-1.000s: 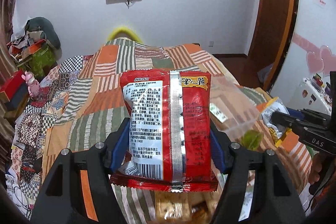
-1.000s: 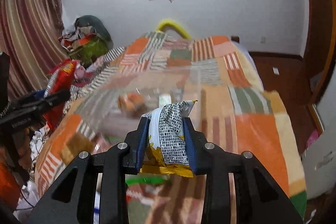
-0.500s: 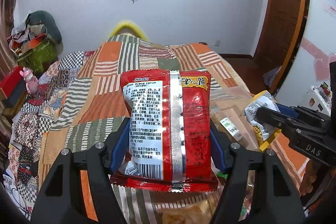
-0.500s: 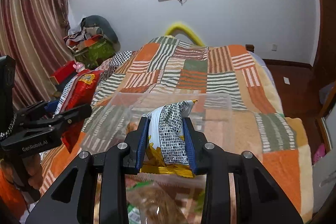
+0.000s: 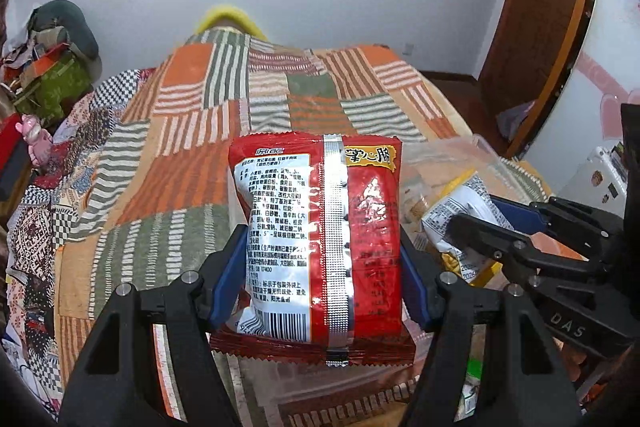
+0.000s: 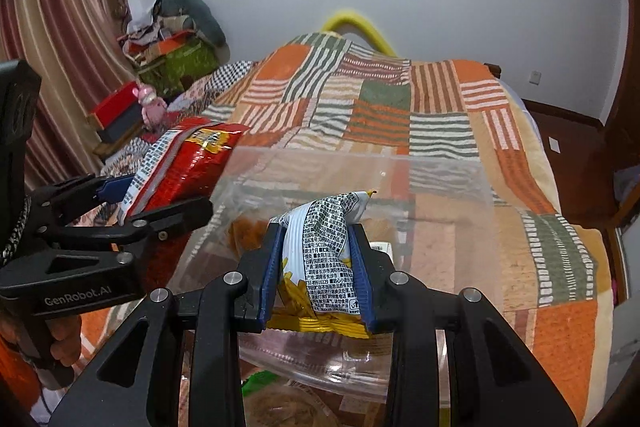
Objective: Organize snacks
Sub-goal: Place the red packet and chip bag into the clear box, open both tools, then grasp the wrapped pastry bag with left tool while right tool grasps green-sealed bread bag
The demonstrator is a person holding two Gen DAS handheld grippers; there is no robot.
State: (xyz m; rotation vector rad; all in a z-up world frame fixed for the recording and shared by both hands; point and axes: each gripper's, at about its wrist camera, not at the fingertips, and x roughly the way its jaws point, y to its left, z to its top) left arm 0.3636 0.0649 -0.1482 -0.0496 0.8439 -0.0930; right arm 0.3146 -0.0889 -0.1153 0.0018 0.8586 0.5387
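My left gripper (image 5: 316,283) is shut on a red snack bag (image 5: 320,235), held upright with its printed back facing the camera. It also shows in the right wrist view (image 6: 180,167) at the left. My right gripper (image 6: 318,267) is shut on a small white and yellow snack packet (image 6: 326,247); it also shows in the left wrist view (image 5: 460,215) at the right. Both packets hang over a clear plastic bin (image 6: 440,195) on the bed, which holds several snacks.
The bin stands on a bed with an orange, green and striped patchwork blanket (image 5: 200,155). A pile of clothes and boxes (image 6: 172,55) sits at the far left by a curtain. A wooden door (image 5: 536,27) is at the right.
Both grippers have moved closer together above the clear bin, each still holding its packet. The right gripper's packet now hangs inside the bin's rim.
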